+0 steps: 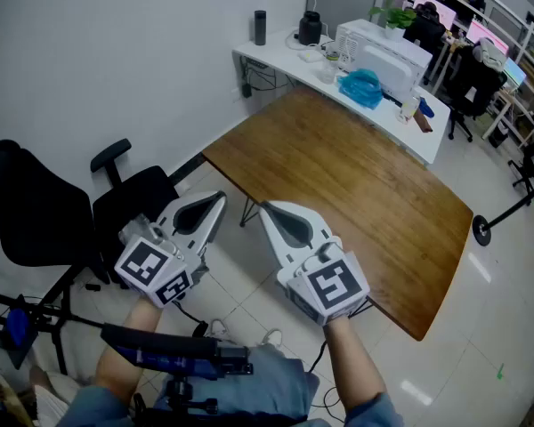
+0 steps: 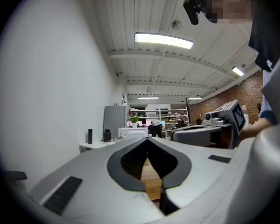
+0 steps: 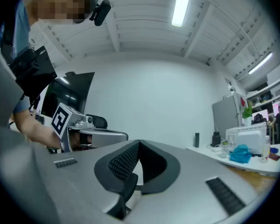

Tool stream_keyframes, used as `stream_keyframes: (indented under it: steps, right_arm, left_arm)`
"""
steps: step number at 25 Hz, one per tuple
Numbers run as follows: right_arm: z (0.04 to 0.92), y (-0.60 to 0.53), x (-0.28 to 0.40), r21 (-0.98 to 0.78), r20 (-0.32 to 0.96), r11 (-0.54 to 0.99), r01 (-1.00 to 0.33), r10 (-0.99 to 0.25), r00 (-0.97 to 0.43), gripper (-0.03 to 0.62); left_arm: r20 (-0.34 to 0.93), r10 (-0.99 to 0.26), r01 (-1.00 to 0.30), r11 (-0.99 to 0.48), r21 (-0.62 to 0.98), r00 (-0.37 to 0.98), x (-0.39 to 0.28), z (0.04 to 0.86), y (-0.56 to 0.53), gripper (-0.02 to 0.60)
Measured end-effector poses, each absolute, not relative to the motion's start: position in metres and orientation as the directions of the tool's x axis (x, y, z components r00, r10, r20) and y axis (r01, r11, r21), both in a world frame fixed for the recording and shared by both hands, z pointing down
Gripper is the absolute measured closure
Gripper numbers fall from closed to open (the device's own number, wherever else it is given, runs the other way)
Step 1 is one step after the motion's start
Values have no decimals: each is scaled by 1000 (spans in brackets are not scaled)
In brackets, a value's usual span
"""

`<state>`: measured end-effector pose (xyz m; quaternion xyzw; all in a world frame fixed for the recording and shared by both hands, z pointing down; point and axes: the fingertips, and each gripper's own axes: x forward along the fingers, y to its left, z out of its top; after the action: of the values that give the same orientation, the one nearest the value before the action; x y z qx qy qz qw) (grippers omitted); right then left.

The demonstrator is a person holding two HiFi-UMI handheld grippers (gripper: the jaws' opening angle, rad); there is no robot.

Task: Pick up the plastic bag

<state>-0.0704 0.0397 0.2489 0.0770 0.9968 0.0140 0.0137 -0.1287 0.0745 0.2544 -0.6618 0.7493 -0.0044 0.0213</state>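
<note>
The blue plastic bag (image 1: pixel 362 87) lies crumpled on the white counter (image 1: pixel 276 59) at the far end of the room, beside a white appliance. In the right gripper view the bag (image 3: pixel 241 154) shows small at the right edge. Both grippers are held level, side by side, short of the near corner of the wooden table (image 1: pixel 365 194), far from the bag. My left gripper (image 1: pixel 221 198) is shut with nothing in it, its tips meeting (image 2: pixel 147 138). My right gripper (image 1: pixel 265 206) is likewise shut and empty (image 3: pixel 139 142).
Black office chairs (image 1: pixel 36 212) stand at the left by the wall. A black bottle (image 1: pixel 260 27), a kettle (image 1: pixel 310 28) and a white appliance (image 1: pixel 383 50) sit on the counter. A round stand base (image 1: pixel 481 229) rests on the floor at the right. More chairs and desks fill the far right.
</note>
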Motion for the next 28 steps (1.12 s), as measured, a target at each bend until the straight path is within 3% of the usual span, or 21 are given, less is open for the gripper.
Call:
stream_keyframes:
  steps: [18,28]
  right_arm:
    - [275,173,-145,2,-12,825,565,565,-825,585]
    - [298,241,-187,-36,-6,772,635,635,-773,580]
  left_arm:
    - [-21,-834,-834,552,-23,-551,-182,276,220,574]
    - [1,-771,-771,636,-8,-636,-217,299,285,574]
